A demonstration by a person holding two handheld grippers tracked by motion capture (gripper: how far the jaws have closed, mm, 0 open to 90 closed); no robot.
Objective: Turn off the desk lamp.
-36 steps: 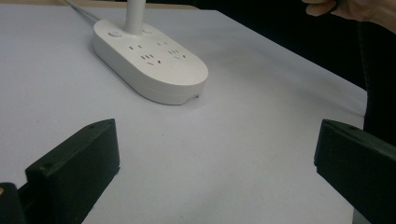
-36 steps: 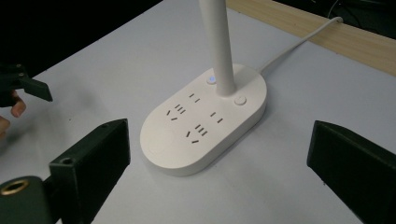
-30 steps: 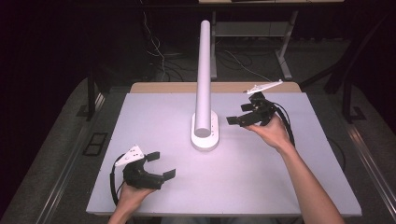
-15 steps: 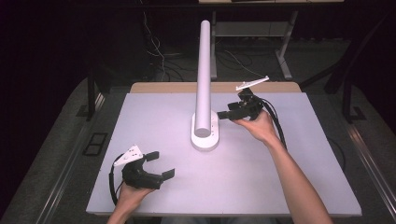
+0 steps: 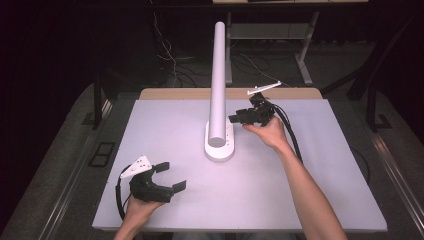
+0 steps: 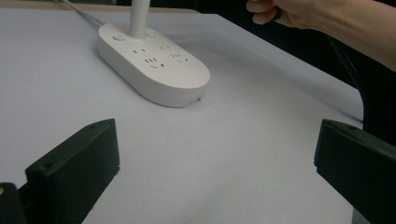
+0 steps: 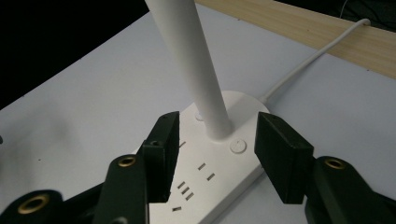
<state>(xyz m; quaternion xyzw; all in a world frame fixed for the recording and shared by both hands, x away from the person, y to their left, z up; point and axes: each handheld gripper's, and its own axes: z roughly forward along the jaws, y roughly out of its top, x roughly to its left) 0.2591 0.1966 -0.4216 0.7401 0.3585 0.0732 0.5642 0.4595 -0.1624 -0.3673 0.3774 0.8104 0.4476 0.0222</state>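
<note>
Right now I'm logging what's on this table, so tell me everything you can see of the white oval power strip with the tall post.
The white oval plastic power strip lies flat near the middle of the pale grey table. Its top carries several socket slots and round buttons. A tall white round post rises upright from its far end, and a white cord leaves that end. The right tongs hang open just above it, straddling the post's foot.

No legible text anywhere; power strip [image 7: 205,163] seemingly unmarked
</note>
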